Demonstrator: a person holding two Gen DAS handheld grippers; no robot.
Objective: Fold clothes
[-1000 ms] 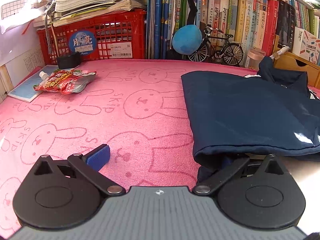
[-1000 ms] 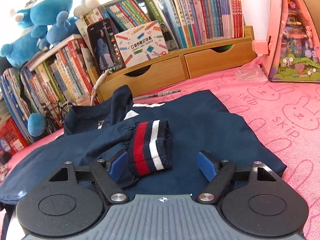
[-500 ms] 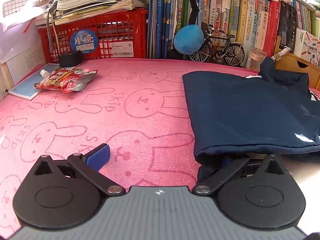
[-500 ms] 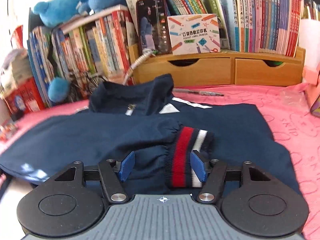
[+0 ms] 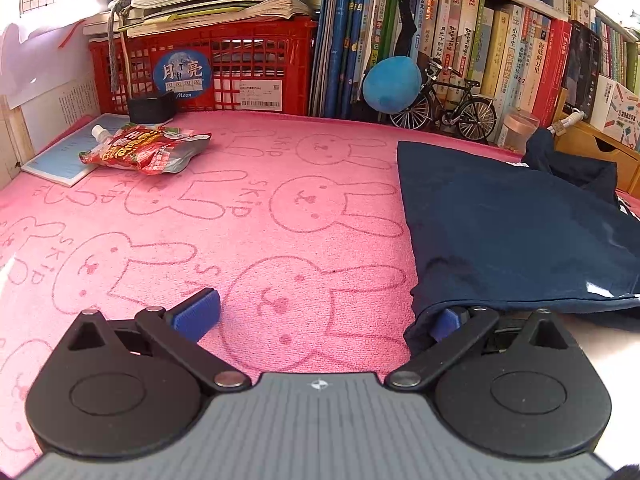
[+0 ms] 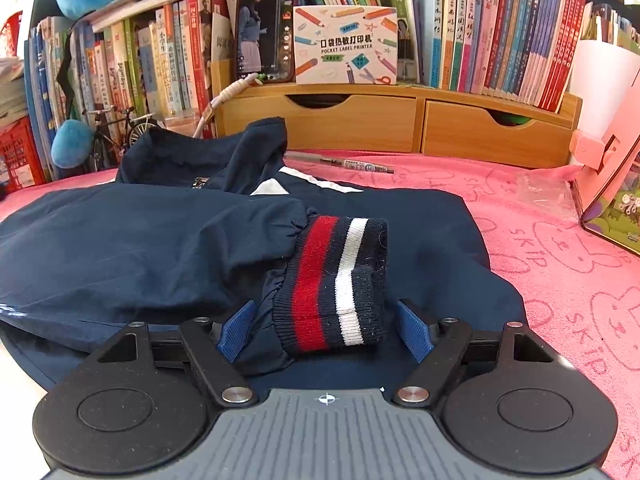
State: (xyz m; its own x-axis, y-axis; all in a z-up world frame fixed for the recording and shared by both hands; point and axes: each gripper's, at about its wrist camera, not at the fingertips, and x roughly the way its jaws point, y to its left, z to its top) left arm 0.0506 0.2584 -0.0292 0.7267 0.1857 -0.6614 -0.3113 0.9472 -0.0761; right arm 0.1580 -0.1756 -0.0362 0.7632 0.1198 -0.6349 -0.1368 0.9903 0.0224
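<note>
A navy jacket (image 5: 512,232) lies on the pink bunny towel (image 5: 240,216), right of centre in the left wrist view. My left gripper (image 5: 320,316) is open; its right finger is tucked under the jacket's near left corner, its left finger rests on bare towel. In the right wrist view the jacket (image 6: 140,248) is spread flat with its collar at the back. A sleeve is folded across it, and the striped red, white and navy cuff (image 6: 336,276) lies between the wide-open fingers of my right gripper (image 6: 326,330), which do not squeeze it.
A red crate (image 5: 208,68), a snack pouch (image 5: 148,150), a blue notebook (image 5: 60,156), a model bicycle (image 5: 444,108) and books line the back. A wooden drawer unit (image 6: 400,124), a pen (image 6: 340,164) and a pink toy house (image 6: 612,184) stand behind and right.
My right gripper swung left and now faces the drawers; the sleeve cuff went from beside its left finger to between the fingers. My left gripper barely moved.
</note>
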